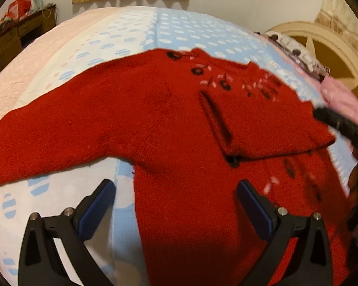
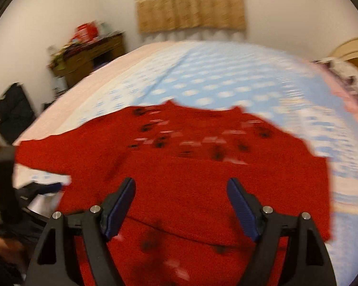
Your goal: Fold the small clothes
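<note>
A red knitted sweater with small black and white motifs across its chest lies spread on a bed covered by a sheet printed in pale blue, white and pink bands with oval dots. In the left wrist view the sweater fills the middle of the frame: one long sleeve stretches flat toward the left edge, while the other sleeve is folded across the body, its ribbed cuff lying right of centre.

The left gripper sits at the bottom of that frame with its two black, blue-padded fingers spread wide. Nothing is between them; the left finger is over the sheet and the right finger over the sweater's lower body. Whether they touch the cloth cannot be told.

At the right edge of the same view, part of the right gripper's black body reaches over the folded sleeve.

The right wrist view is blurred. The right gripper at the bottom centre likewise has its fingers wide apart and grips nothing, with the sweater's folded sleeve beyond and below them.

A tan patterned curtain hangs at the top centre, a cluttered brown wooden desk stands at the upper left, and a cream curved headboard shows at the upper right of the left wrist view.
</note>
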Demonstrator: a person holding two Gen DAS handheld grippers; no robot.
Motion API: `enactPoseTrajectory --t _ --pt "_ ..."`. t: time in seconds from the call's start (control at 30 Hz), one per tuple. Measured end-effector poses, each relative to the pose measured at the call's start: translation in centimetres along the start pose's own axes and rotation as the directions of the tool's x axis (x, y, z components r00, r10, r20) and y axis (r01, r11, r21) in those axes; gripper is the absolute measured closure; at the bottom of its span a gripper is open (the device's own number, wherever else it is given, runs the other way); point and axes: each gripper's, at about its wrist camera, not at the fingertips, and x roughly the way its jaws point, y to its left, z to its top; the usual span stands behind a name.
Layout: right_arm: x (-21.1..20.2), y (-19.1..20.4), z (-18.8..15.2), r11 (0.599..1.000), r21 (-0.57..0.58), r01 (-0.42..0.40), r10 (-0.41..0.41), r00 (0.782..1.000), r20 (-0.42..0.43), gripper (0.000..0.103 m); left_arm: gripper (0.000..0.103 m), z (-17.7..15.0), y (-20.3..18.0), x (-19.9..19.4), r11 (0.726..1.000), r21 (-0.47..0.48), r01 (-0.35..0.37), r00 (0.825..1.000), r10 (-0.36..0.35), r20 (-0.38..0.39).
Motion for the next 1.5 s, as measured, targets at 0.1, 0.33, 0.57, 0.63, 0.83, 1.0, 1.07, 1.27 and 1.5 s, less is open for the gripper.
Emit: enactPoseTrajectory --t 0.1,0.33,0.57,0.63,0.83,1.0,1.07,1.27,1.5 --pt "-2.4 -2.1 -1.6 0.997 0.002 0.080 -0.080 0.996 0.039 0.024 0.000 1.0 -0.7 -2.8 0.999 -0.005 0.045 0.996 -0.045 0.072" --pt "-4.9 -5.0 -4.1 0.988 0.045 0.148 -0.153 0.979 0.133 0.024 0.002 4.3 -5.4 -0.9 0.989 0.121 0.086 0.996 -0.088 0.012" --pt "-7.3 -6.5 -5.4 0.985 0.109 0.134 -0.156 0.960 0.232 0.023 0.035 4.8 -6.2 5.0 0.994 0.105 0.043 0.993 -0.030 -0.118" --pt "-7.8 -7.1 -5.6 0.983 0.129 0.134 -0.163 0.955 0.247 0.023 0.046 4.5 -6.7 5.0 0.991 0.130 0.028 0.994 -0.014 -0.106" --pt "-8.0 -8.3 -5.9 0.974 0.189 0.125 -0.171 0.953 0.250 0.023 0.093 5.1 -7.3 1.7 0.978 0.208 0.028 1.000 -0.026 -0.012" --pt "-8.0 -8.7 -6.0 0.970 0.208 0.124 -0.174 0.953 0.247 0.023 0.093 6.0 -6.2 -2.4 0.974 0.227 0.011 0.995 -0.033 0.092" --pt "-7.9 -8.7 -6.0 0.969 0.211 0.127 -0.178 0.953 0.245 0.023 0.093 6.1 -5.0 -3.4 0.976 0.217 0.000 0.994 -0.025 0.110" --pt "-7.7 -8.7 -6.1 0.967 0.213 0.136 -0.186 0.954 0.233 0.023 0.093 5.9 -1.5 -1.5 0.990 0.139 -0.030 0.995 0.017 0.094" --pt "-6.7 -8.7 -6.1 0.967 0.207 0.146 -0.187 0.963 0.195 0.023 0.093 3.7 -1.2 1.6 0.993 0.119 -0.023 1.000 0.020 0.024"
